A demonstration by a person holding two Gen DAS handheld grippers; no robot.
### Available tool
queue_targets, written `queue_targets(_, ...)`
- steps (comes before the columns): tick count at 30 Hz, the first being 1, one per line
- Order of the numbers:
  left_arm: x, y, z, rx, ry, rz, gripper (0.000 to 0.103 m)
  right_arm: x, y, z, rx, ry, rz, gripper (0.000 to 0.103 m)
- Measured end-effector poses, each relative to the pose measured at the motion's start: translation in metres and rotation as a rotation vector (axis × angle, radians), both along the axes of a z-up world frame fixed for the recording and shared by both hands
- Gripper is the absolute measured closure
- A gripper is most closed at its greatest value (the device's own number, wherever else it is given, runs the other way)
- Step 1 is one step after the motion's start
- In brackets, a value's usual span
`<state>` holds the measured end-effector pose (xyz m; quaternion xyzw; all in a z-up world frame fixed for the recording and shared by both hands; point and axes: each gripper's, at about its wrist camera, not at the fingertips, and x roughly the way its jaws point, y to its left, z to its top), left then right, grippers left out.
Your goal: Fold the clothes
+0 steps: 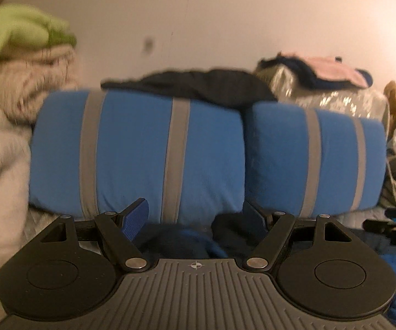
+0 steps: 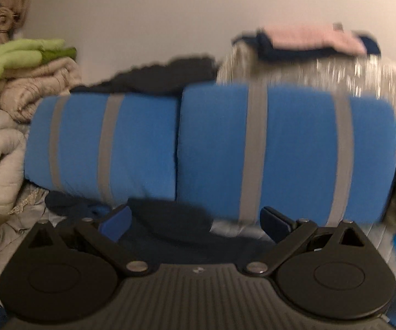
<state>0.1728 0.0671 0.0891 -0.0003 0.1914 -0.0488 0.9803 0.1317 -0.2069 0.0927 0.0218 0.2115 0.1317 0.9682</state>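
1. Where the wall (image 1: 225,13) backs everything, two blue pillows (image 1: 137,151) fill the middle.
2. Cream bedding (image 1: 2,137) is heaped left, with green cloth (image 1: 19,35) on top.
3. Dark clothes (image 1: 181,242) lie below the pillows, under both claws.
4. Left claw (image 1: 198,220) and right claw (image 2: 195,220) gape, empty.

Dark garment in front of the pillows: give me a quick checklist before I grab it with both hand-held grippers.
1. Left hand-held gripper open: ok, nothing between the pads.
2. Right hand-held gripper open: ok, nothing held.
3. Dark garment ahead of both grippers: ok.
4. Garment's edges or corners findable: cannot tell, it lies bunched and the views are blurred.
5. Pads touching cloth: cannot tell.
6. Space behind: not ok, two blue pillows stand close behind the garment.
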Motion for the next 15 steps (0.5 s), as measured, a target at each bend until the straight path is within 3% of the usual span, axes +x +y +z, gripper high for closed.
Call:
queue_targets(5, 0.023, 0.006, -0.036, -0.059, 0.086, -0.035, 0.028, 0.014, 0.028, -0.057, 0.062, 0.089, -0.048, 0.000)
queue_targets(10, 0.052, -0.006, -0.061, -0.018, 0.133, -0.099, 0.028, 0.020, 0.031, -0.111, 0.138, 0.143, -0.101, 0.000)
queue_targets(13, 0.071, -0.017, -0.076, -0.006, 0.162, -0.145, 0.029, 0.029, 0.029, -0.126, 0.109, 0.221, -0.134, 0.000)
queue_targets(15, 0.086, -0.023, -0.087, -0.007, 0.190, -0.158, 0.029, 0.031, 0.024, -0.126, 0.117, 0.205, -0.136, 0.000)
